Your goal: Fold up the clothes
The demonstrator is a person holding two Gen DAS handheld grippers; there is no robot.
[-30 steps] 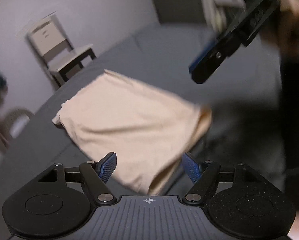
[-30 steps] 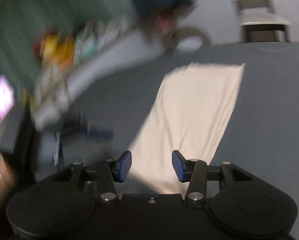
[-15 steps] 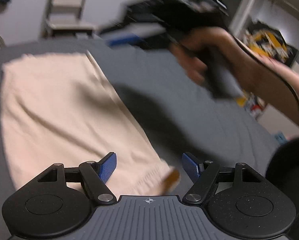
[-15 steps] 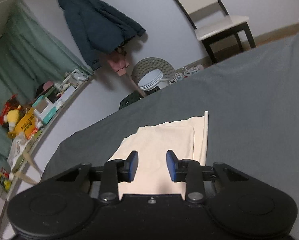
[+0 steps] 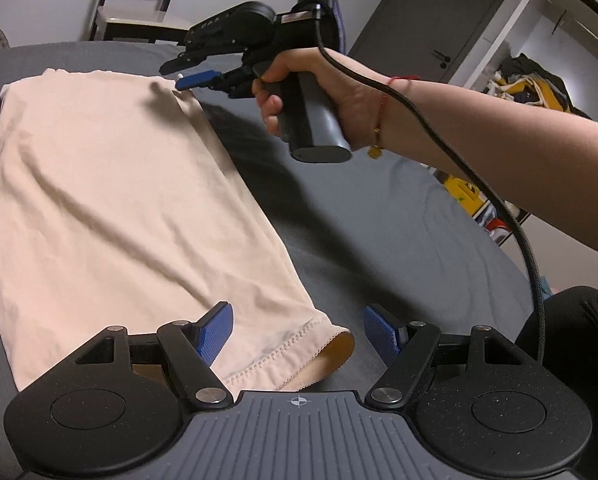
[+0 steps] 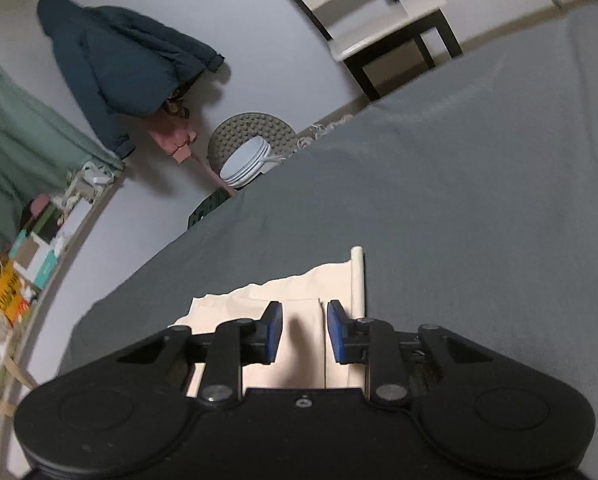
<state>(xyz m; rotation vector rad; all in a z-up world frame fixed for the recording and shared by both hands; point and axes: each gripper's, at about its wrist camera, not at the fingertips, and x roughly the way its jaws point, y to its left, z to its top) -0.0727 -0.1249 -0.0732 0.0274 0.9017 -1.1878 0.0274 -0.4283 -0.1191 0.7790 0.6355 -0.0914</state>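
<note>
A cream garment [image 5: 111,208] lies flat on the dark grey bed [image 5: 379,224]. My left gripper [image 5: 299,332] is open low over the garment's near hemmed corner, which lies between its blue pads. In the same view, a hand holds my right gripper [image 5: 171,76] at the garment's far right corner, tips just above the cloth. In the right wrist view, that gripper [image 6: 305,332] has its jaws narrowed but apart. The far edge of the garment [image 6: 299,284] lies flat beneath them, and nothing is pinched.
A pale chair [image 5: 139,0] stands beyond the bed's far edge, also seen as the chair [image 6: 391,28]. A dark jacket [image 6: 119,68] hangs on the wall above stacked plates [image 6: 245,162]. The person's forearm [image 5: 479,128] and a black cable [image 5: 511,220] cross over the bed's right side.
Both views swung sharply and then steadied. The right gripper travelled to the garment's far right corner and its jaws narrowed. The left gripper settled at the near hem corner, still open.
</note>
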